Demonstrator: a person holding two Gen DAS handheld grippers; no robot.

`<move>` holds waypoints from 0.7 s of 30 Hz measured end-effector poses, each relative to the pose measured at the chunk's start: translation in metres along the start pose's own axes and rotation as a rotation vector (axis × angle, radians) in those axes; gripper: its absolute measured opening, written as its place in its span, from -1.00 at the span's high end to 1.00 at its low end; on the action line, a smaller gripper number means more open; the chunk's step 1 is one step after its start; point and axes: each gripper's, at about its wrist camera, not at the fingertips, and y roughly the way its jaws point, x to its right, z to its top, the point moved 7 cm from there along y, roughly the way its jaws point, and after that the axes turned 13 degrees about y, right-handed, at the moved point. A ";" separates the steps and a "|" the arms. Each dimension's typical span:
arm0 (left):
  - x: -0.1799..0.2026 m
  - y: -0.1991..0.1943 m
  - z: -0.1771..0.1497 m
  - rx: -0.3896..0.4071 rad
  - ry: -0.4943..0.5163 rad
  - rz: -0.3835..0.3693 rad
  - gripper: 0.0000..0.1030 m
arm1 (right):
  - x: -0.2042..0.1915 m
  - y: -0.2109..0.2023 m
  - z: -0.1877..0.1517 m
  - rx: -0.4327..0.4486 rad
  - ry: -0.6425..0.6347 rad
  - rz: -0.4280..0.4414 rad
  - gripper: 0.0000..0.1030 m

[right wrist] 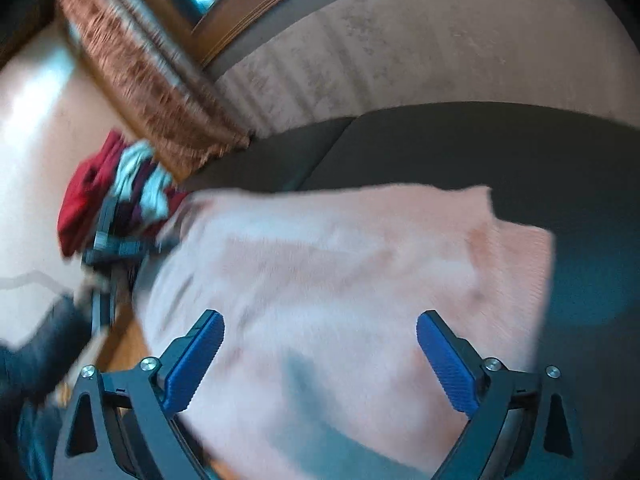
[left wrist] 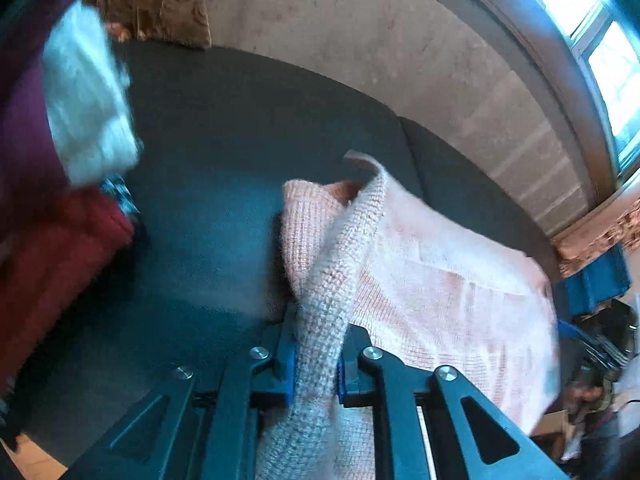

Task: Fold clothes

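Left tongs (left wrist: pixel 316 364) clamped on a raised edge of the pink knit cloth (left wrist: pixel 440 280), cloth spread on the dark sofa seat (left wrist: pixel 224 168), right tongs (right wrist: pixel 320 356) wide apart above it, gripping nothing

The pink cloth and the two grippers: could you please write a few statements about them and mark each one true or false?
1. The left gripper is shut on a fold of the pink cloth. True.
2. The right gripper is clamped on the cloth. False: its jaws stand wide open, with the cloth lying beyond them.
3. The cloth lies on a dark cushion. True.
4. The cloth is folded into a neat square. False: it lies loosely spread, with one edge lifted into the left gripper.
5. A red garment lies apart from the cloth, at the left of the left wrist view. True.
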 end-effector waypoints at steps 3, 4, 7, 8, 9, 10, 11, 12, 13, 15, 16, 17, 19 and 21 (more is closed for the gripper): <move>0.005 0.011 0.004 -0.050 0.066 0.023 0.69 | 0.000 -0.011 -0.008 -0.052 -0.066 -0.027 -0.86; 0.005 0.013 0.006 -0.061 0.074 0.030 0.68 | 0.000 -0.012 -0.009 -0.070 -0.088 -0.035 -0.85; -0.003 0.008 0.010 -0.065 0.077 0.071 0.59 | 0.001 -0.002 -0.010 -0.143 -0.166 -0.058 -0.85; -0.005 0.006 0.010 -0.068 0.085 0.091 0.58 | 0.004 0.005 -0.011 -0.180 -0.187 -0.076 -0.85; -0.003 0.006 0.004 -0.076 0.108 0.114 0.51 | 0.012 0.012 -0.013 -0.218 -0.202 -0.105 -0.84; -0.001 0.006 -0.001 -0.084 0.131 0.134 0.47 | 0.021 0.020 -0.015 -0.257 -0.211 -0.136 -0.83; 0.000 0.009 -0.001 -0.093 0.149 0.137 0.45 | 0.031 0.028 -0.017 -0.293 -0.207 -0.159 -0.81; 0.001 0.013 -0.002 -0.100 0.165 0.137 0.45 | 0.037 0.032 -0.019 -0.298 -0.203 -0.149 -0.81; 0.003 0.017 -0.001 -0.095 0.164 0.119 0.45 | 0.039 0.032 -0.018 -0.281 -0.200 -0.125 -0.81; 0.006 0.025 0.000 -0.084 0.150 0.070 0.43 | 0.042 0.030 -0.018 -0.254 -0.178 -0.106 -0.83; 0.005 0.028 0.001 -0.084 0.131 0.043 0.40 | 0.043 0.030 -0.019 -0.239 -0.169 -0.097 -0.85; 0.003 0.031 0.002 -0.083 0.112 0.017 0.36 | 0.044 0.030 -0.021 -0.221 -0.162 -0.083 -0.92; 0.001 0.036 0.004 -0.082 0.075 -0.036 0.39 | 0.044 0.031 -0.024 -0.199 -0.170 -0.077 -0.96; -0.003 0.042 0.008 -0.082 0.026 -0.098 0.67 | 0.044 0.032 -0.025 -0.186 -0.164 -0.079 -1.00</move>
